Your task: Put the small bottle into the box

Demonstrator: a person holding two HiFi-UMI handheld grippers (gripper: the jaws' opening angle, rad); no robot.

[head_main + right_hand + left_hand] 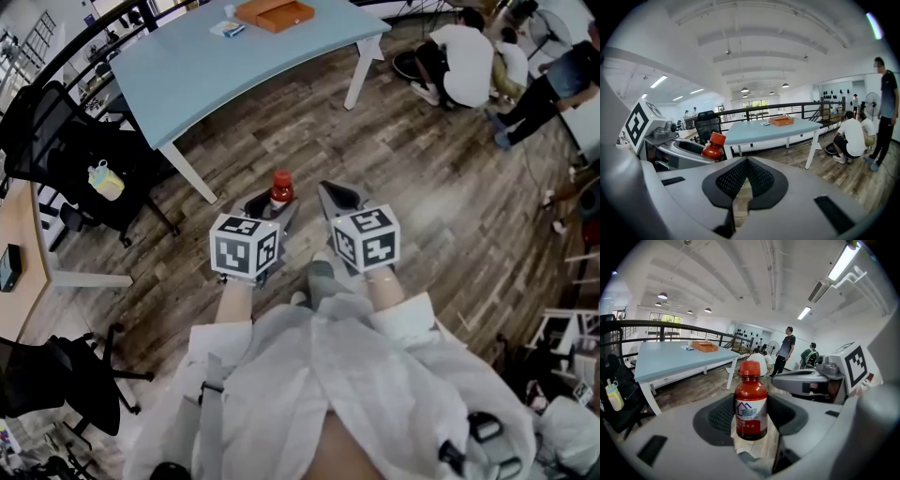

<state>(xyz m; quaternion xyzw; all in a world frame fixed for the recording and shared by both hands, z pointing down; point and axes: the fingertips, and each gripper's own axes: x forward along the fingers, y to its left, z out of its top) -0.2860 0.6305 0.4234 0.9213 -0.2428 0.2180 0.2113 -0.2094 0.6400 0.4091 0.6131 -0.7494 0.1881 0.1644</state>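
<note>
A small red bottle (280,187) with a red cap and white label stands upright between the jaws of my left gripper (278,202), which is shut on it above the wood floor. From the left gripper view the bottle (751,404) fills the gap between the dark pads. My right gripper (339,199) hangs just to its right, shut, with nothing between its pads (761,180). In the right gripper view the bottle (713,146) shows at the left. The orange open box (274,13) lies on the far end of the light blue table (187,66), well ahead of both grippers.
A small packet (228,28) lies beside the box. A black office chair (56,141) carrying a pale yellow cup (106,180) stands left of the table. Several people (464,56) crouch or stand at the far right. Another desk (19,244) and chair (56,384) are at the left.
</note>
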